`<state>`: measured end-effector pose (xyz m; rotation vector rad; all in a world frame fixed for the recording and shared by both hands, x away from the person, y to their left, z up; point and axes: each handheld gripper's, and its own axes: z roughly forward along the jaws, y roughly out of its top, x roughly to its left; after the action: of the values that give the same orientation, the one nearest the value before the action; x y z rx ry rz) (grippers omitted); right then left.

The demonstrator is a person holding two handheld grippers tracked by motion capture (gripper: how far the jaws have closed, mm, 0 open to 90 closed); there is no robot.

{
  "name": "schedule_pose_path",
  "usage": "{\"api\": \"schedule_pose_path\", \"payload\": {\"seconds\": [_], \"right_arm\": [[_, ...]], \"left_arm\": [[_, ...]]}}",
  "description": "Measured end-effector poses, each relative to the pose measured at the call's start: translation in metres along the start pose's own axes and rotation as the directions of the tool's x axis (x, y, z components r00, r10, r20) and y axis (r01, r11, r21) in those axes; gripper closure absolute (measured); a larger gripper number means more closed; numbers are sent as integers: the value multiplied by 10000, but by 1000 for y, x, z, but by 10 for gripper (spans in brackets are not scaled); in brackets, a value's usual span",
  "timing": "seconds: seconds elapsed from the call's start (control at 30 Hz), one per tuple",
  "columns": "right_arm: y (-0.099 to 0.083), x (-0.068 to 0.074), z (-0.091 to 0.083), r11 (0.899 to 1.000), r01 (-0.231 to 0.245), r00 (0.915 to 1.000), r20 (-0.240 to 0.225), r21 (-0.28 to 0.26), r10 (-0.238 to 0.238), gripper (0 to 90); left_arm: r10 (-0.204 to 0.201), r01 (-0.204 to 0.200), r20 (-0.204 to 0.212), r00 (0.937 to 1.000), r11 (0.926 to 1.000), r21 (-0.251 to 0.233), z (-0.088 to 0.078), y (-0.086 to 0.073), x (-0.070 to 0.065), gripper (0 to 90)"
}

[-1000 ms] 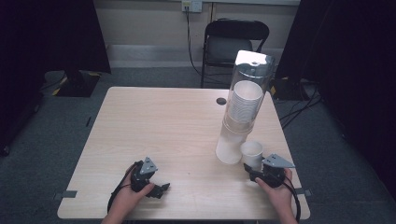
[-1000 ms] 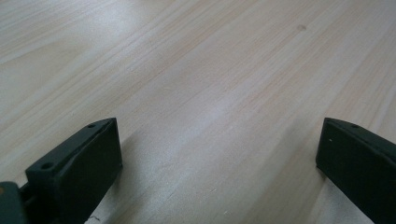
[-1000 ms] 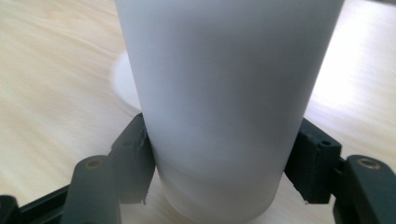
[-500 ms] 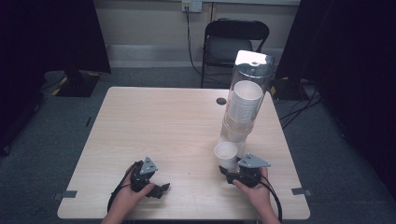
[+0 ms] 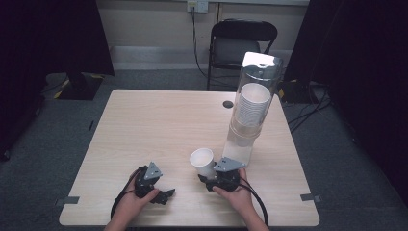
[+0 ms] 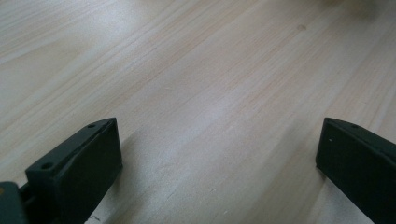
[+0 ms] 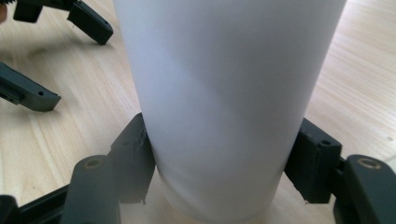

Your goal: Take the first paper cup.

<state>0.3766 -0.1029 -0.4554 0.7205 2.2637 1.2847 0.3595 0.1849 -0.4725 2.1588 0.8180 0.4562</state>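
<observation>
Observation: the right hand-held gripper point(image 5: 208, 174) is clenched on a white paper cup point(image 5: 202, 160), its two black pads pressed against the cup's lower wall on either side, as the right gripper view confirms point(image 7: 224, 107). The cup is upright, mouth up, and sits at or just above the worktop point(image 5: 159, 120); the right gripper view shows its base right at the wood, but whether it touches cannot be told.

Change noted: one second ago this cup stood beside the foot of the clear cup dispenser point(image 5: 252, 103), near the worktop's right edge. Half a second ago it was already clear of the dispenser. It is now further left again, toward the middle of the near edge, with the right hand following behind it. The grip has not altered across the three moments.

The left hand-held gripper point(image 5: 166, 196) has kept its place at the near left of the worktop. Its jaws are released and spread wide over bare wood in the left gripper view point(image 6: 215, 154), nothing between them.

Assessment: the cup has been drawn from the dispenser and is being carried across toward the idle left hand-held gripper. A handover or a set-down in the open centre appears the likely next step; the stack of cups point(image 5: 251, 107) remains in the dispenser.
</observation>
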Motion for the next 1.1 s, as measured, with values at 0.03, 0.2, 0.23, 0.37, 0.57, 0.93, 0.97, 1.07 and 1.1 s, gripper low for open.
{"api": "schedule_pose_path", "payload": {"seconds": [0.03,0.2,0.23,0.37,0.57,0.93,0.97,1.07,1.1], "right_arm": [[0,0,2,10000,30,10000,-34,46,-30,335],[-4,-1,3,9992,86,10000,-8,391,-86,334],[-4,-1,3,9992,74,10000,-12,387,-73,334],[-5,-2,2,9970,163,9999,-5,760,-164,333],[-5,0,3,9965,453,9989,-106,709,-447,333],[-3,7,4,9946,991,9930,-669,312,-968,333],[-3,8,4,9943,1019,9925,-713,307,-995,333],[-3,9,5,9934,1091,9907,-854,347,-1058,330],[-3,8,5,9940,1040,9911,-864,329,-1008,328]], "left_arm": [[0,0,-4,10000,10000,5,0,0,0,0],[3,-3,-5,10000,10000,4,0,0,0,0],[-5,5,-1,10000,10000,-3,0,0,0,0],[20,-20,-15,10000,10000,4,0,0,0,0],[-178,176,-50,9998,9990,-400,1,7,-1,170],[-1178,1125,-235,9928,9804,-1615,8,42,-5,158],[-1231,1163,-284,9920,9776,-1752,8,45,-6,159],[-1328,1261,-186,9910,9700,-2078,10,57,-7,162],[-1183,1106,-261,9926,9727,-2039,10,60,-9,165]]}}
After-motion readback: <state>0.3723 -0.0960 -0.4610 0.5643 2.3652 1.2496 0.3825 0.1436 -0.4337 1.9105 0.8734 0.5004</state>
